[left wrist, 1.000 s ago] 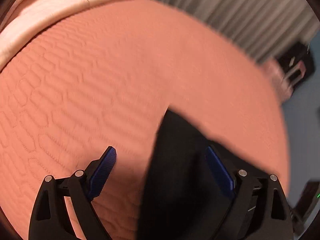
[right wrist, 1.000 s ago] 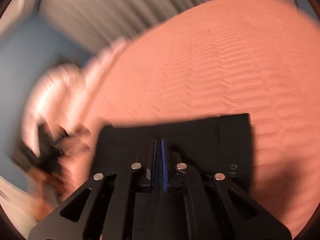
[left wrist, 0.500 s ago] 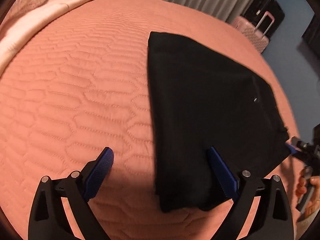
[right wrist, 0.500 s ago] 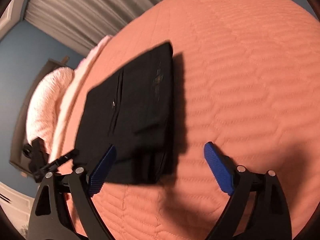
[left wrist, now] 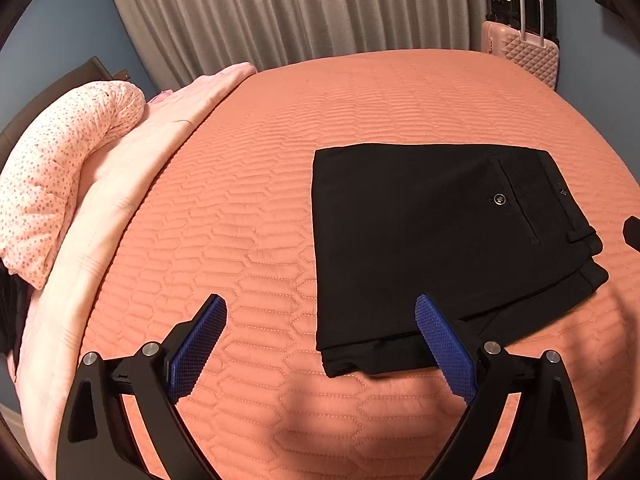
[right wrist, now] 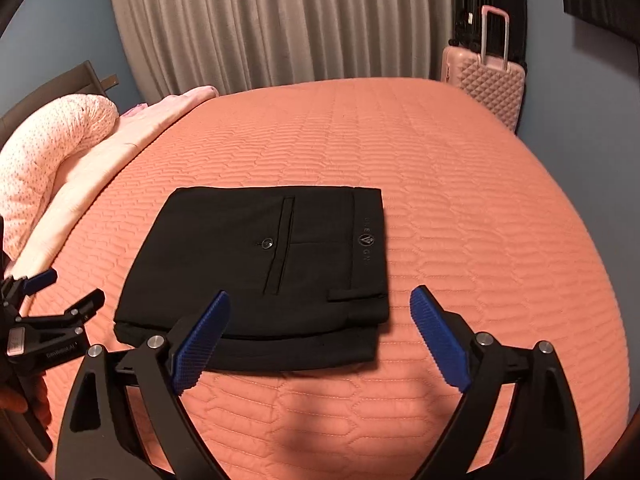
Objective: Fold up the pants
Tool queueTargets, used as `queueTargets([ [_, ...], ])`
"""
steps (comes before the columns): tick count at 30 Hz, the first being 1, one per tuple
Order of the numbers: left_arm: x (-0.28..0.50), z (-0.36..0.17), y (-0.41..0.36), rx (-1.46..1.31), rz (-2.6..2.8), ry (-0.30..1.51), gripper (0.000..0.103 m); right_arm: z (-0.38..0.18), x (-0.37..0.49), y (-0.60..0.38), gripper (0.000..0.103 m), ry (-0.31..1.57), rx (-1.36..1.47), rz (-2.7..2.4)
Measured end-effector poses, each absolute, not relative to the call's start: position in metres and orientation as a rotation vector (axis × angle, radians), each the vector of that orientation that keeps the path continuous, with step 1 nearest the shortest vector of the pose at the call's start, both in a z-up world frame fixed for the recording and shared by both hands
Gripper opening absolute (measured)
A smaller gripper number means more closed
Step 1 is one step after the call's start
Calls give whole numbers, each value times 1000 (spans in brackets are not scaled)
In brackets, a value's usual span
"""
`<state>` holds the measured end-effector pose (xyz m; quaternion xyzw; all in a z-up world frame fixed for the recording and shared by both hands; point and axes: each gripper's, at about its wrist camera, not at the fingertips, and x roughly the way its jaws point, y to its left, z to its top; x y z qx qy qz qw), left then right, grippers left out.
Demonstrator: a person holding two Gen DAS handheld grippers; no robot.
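Note:
The black pants (left wrist: 432, 240) lie folded into a flat rectangle on the orange quilted bed (left wrist: 260, 200), back pocket and button facing up. They also show in the right wrist view (right wrist: 260, 264). My left gripper (left wrist: 320, 340) is open and empty, held above the bed just short of the pants' near left corner. My right gripper (right wrist: 320, 332) is open and empty, above the pants' near right edge. The left gripper also shows at the left edge of the right wrist view (right wrist: 60, 300).
A folded pink blanket (left wrist: 120, 184) and a flowered pillow (left wrist: 52, 168) lie along the bed's left side. A pink suitcase (right wrist: 486, 80) and a black one (right wrist: 488, 8) stand past the far right corner. Grey curtains (right wrist: 260, 20) hang behind.
Both grippers have let go of the pants and pulled back and up. The right gripper went from shut to open. The pants now lie folded flat on the bed.

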<state>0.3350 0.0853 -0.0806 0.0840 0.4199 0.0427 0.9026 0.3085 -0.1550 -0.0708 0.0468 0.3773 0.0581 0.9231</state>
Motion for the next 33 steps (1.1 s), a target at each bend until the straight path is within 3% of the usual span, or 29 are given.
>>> queueTargets([
  [4,340,-101,103,146,93,925,94,-81,330,-159,92,806,98,118],
  [11,367,-155,125,137,92,1014,95,-154,386,-181,92,965,213,150],
  [15,377,-171,138,-22,22,1027,98,-183,392,-183,96,980,270,176],
  [17,381,-184,157,-237,-58,1068,98,-184,387,-178,93,967,266,204],
  [18,381,-185,160,-264,-80,1067,96,-185,384,-174,77,964,272,242],
  [20,378,-181,149,-201,-152,1057,65,-188,380,-170,69,978,304,281],
  [21,376,-177,143,-218,-212,1060,40,-189,380,-169,60,980,299,279],
  [25,370,-163,121,-111,-177,1071,21,-185,382,-185,25,998,405,284],
  [27,361,-154,126,-168,-194,1074,15,-174,376,-189,22,994,444,310],
  [33,282,-150,128,-204,-244,1125,14,-163,308,-197,21,1036,442,343],
])
